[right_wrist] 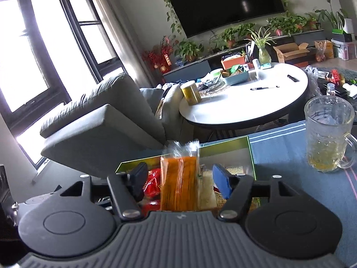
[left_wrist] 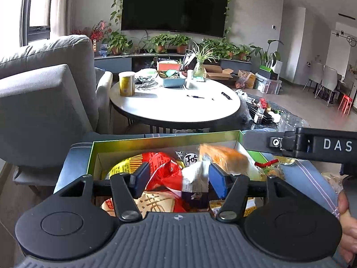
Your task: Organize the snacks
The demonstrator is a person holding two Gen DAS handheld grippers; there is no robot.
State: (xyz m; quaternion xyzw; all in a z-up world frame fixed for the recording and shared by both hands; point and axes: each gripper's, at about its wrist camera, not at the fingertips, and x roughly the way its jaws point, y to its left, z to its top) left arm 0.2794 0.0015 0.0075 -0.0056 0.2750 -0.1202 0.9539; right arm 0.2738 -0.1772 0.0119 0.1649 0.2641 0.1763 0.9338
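Left wrist cam sat right behind its own fingers (left_wrist: pixel 142 178), close over the green-rimmed snack box (left_wrist: pixel 156 137), aimed slightly down and fwd across the room twd the wall TV (left_wrist: pixel 175 4). Right wrist cam rode just as near, behind its fingers (right_wrist: pixel 219 178), over the same box (right_wrist: pixel 225 144) from further right, view tilted, window (right_wrist: pixel 44 51) at left and glass mug (right_wrist: pixel 328 131) at right. Both views shared the box, grey sofa (left_wrist: pixel 44 84), round white table (left_wrist: pixel 176 105), TV and plant row. The right gripper's arm (left_wrist: pixel 312 144) crossed the left cam's right edge.
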